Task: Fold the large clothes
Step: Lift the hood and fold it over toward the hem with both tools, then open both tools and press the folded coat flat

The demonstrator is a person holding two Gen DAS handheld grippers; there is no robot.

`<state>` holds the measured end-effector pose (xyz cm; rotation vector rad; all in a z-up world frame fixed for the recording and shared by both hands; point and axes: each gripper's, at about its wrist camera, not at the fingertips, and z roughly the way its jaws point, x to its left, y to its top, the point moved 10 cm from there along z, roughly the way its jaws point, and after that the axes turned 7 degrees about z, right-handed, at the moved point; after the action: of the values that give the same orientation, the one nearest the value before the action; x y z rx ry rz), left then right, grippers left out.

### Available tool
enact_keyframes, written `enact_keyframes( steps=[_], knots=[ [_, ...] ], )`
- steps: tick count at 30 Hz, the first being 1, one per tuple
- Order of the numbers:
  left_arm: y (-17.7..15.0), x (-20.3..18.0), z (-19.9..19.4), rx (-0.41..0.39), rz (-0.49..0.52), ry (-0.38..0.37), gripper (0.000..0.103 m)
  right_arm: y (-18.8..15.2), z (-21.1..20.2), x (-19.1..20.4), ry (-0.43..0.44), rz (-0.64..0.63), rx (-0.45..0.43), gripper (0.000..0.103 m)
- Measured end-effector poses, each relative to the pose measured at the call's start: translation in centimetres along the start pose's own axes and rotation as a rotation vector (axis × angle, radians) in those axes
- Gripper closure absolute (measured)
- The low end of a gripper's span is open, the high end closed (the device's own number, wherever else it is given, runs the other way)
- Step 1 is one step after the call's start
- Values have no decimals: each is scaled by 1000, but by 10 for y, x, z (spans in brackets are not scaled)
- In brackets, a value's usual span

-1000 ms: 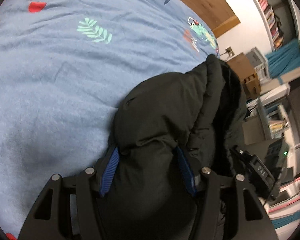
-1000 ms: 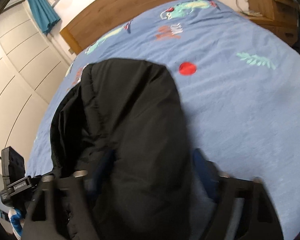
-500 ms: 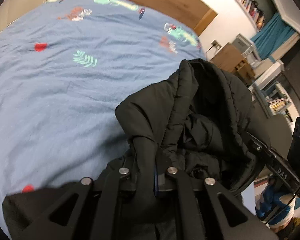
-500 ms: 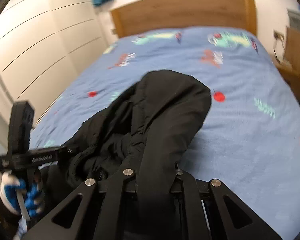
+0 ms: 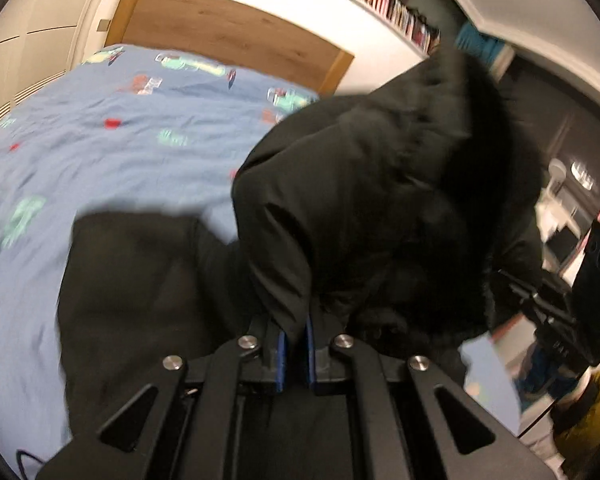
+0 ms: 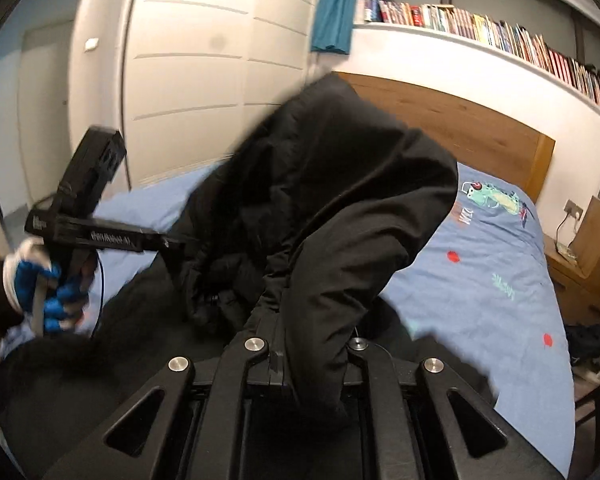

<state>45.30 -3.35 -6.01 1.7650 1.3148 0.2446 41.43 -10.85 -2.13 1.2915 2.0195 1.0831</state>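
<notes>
A big black padded jacket [image 5: 364, 200] hangs lifted above the blue bed [image 5: 100, 152], held up at two points. My left gripper [image 5: 294, 344] is shut on a fold of its fabric, pinched between the blue pads. My right gripper [image 6: 312, 344] is shut on another fold of the jacket [image 6: 332, 216], and the cloth covers its fingertips. The jacket's lower part [image 5: 132, 280] still trails on the sheet. In the right wrist view the left gripper's body [image 6: 96, 232] shows at the left, held by a blue-gloved hand [image 6: 48, 292]. In the left wrist view the right gripper's body [image 5: 572, 312] shows at the right.
The bed has a blue printed sheet [image 6: 500, 280] and a wooden headboard [image 5: 228, 36]. White wardrobe doors [image 6: 204, 60] stand to the left, a bookshelf [image 6: 500, 36] runs above the headboard, and a wooden bedside cabinet [image 6: 592, 248] is at the right.
Both grippers closed on the jacket, which lay on the bed, and lifted it up and back. The jacket now hangs bunched between them and the views tilt up toward the headboard.
</notes>
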Motion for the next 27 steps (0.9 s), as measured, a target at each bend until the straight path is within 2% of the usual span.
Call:
enact_keyframes(
  steps=[3,6,9,13,18,21,24,27],
  knots=[
    [-53,4,-10,64,-30,-3,96,-54,-10,15,-10,22,59,89],
    [-79,11,-12,88,-58,20,96,-100,-2,8,-55,70,126,84],
    [-87,11,-12,101,-81,24,96,-134,10,-9,-114,117,183,83],
    [-89,7,-14,110,-67,60,94,-139,9,-23,-135,172,168,79],
    [-102,4,-28,138,-80,90,90,-145,1,-25,-137,189,177,56],
    [-121,7,-43,164,-91,98,88,-155,-7,-30,-139,217,203,49],
    [-134,11,-68,164,-98,116,87,-165,-21,-39,-167,241,229,48],
    [-128,9,-97,133,-95,134,86,-163,-39,-48,-193,257,229,47]
  ],
)
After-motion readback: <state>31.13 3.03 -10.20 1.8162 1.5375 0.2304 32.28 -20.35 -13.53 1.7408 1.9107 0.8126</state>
